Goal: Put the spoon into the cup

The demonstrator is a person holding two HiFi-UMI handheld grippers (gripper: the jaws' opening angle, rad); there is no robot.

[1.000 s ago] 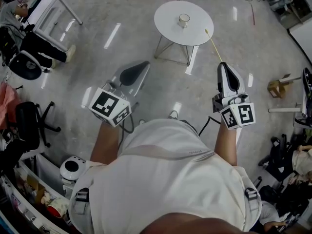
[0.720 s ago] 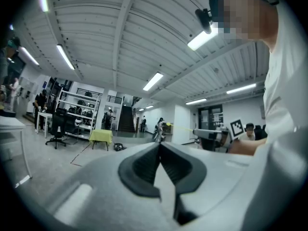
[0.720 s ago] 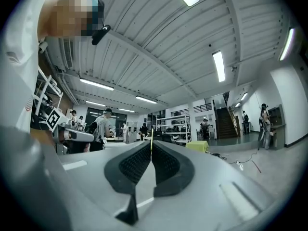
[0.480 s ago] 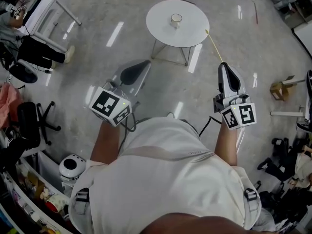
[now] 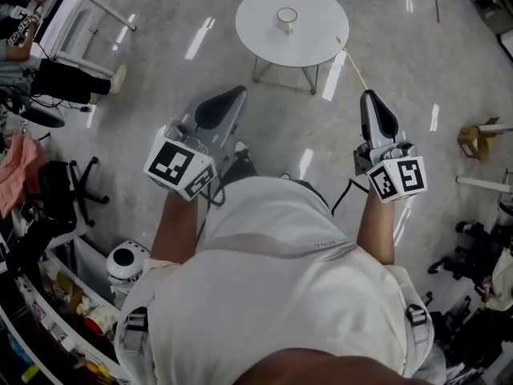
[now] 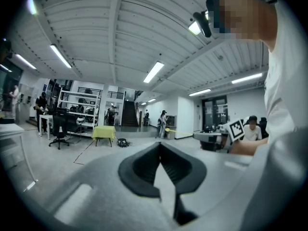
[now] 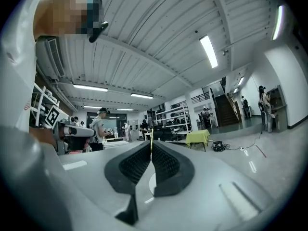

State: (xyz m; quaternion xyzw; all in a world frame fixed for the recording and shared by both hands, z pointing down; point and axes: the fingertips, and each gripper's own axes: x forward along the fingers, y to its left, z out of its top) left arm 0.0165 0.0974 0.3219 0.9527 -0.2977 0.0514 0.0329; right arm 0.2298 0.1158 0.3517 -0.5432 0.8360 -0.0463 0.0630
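Cup (image 5: 287,17) on bench (image 5: 260,34), well ahead. Spoon (image 5: 353,57) in right gripper (image 5: 369,96), tip near bench's right edge. Left gripper (image 5: 237,95) off to the left, level with it.

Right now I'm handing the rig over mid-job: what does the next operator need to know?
Right gripper: shut on the spoon, whose thin yellow handle sticks out ahead toward the table.
Left gripper: shut, holding nothing.
Cup: upright on the round white table, ahead of both grippers and apart from them.
Done: spoon is picked up.
Left: walk up to the table, bring the spoon over the cup, lower it in, open the right jaws.
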